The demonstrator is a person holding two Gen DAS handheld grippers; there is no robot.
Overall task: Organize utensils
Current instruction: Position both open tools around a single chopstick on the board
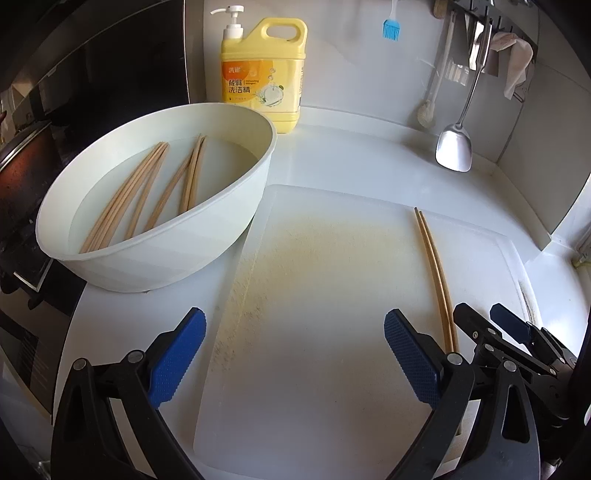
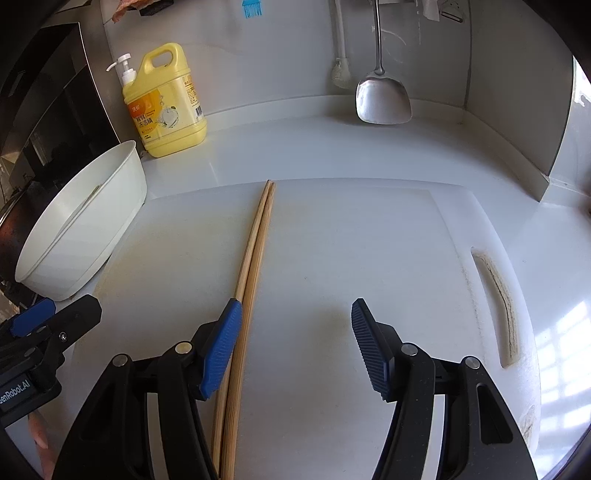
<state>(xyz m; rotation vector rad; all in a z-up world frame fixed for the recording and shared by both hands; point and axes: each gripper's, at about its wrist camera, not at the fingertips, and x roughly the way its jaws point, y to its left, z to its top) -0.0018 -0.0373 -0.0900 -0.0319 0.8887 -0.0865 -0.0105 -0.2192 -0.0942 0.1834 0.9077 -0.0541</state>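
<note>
Two wooden chopsticks (image 2: 255,258) lie side by side on the white cutting board (image 2: 351,240), also in the left wrist view (image 1: 436,266). My right gripper (image 2: 295,343) is open over the board, its left finger (image 2: 221,350) right beside the pair, holding nothing. Several more chopsticks (image 1: 147,199) lie in water in the white basin (image 1: 192,251), seen at the left in the right wrist view (image 2: 92,229). My left gripper (image 1: 295,354) is open and empty above the board's near part (image 1: 314,295). The right gripper shows in the left wrist view (image 1: 491,325).
A yellow detergent bottle (image 1: 262,74) stands behind the basin by the back wall. A metal spatula (image 1: 456,144), a white brush (image 1: 428,110) and a blue silicone brush (image 1: 391,29) hang on the wall. A dark stove area (image 1: 22,184) lies left.
</note>
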